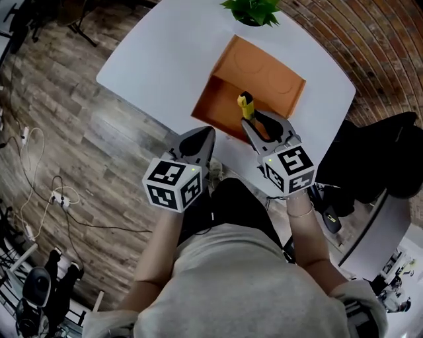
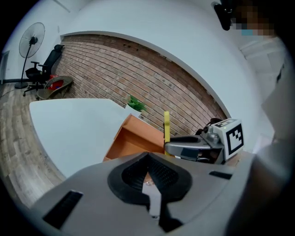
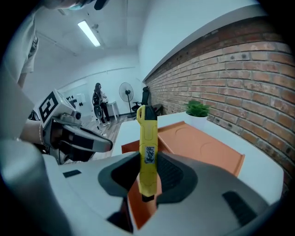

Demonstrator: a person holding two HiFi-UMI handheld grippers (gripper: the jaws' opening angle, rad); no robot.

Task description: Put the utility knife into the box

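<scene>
1. Head view puts the white table (image 1: 165, 53) under everything. The orange box (image 1: 221, 109) sits on it, with a potted plant (image 1: 253, 10) just beyond the box's far side.
2. The box seems open, with its embossed lid panel tipped back toward the plant. The steep angle leaves me unsure exactly where the opening's edge runs.
3. The left gripper (image 2: 150, 177) hovers off the box's near-left corner, clear of it. Its jaws are pressed together with nothing between them.
4. The right gripper (image 3: 147, 170) is at the box's near edge, its jaws clamped partway on the utility knife (image 3: 148, 147).
5. The knife stands upright above the box's near wall, gripped by its lower end with the dark tip up.
6. To do this step well, I would carry the knife farther over the opening and lower it until it is well inside. Then tilt it toward flat and only then let the jaws part, so it neither drops nor catches the wall.
</scene>
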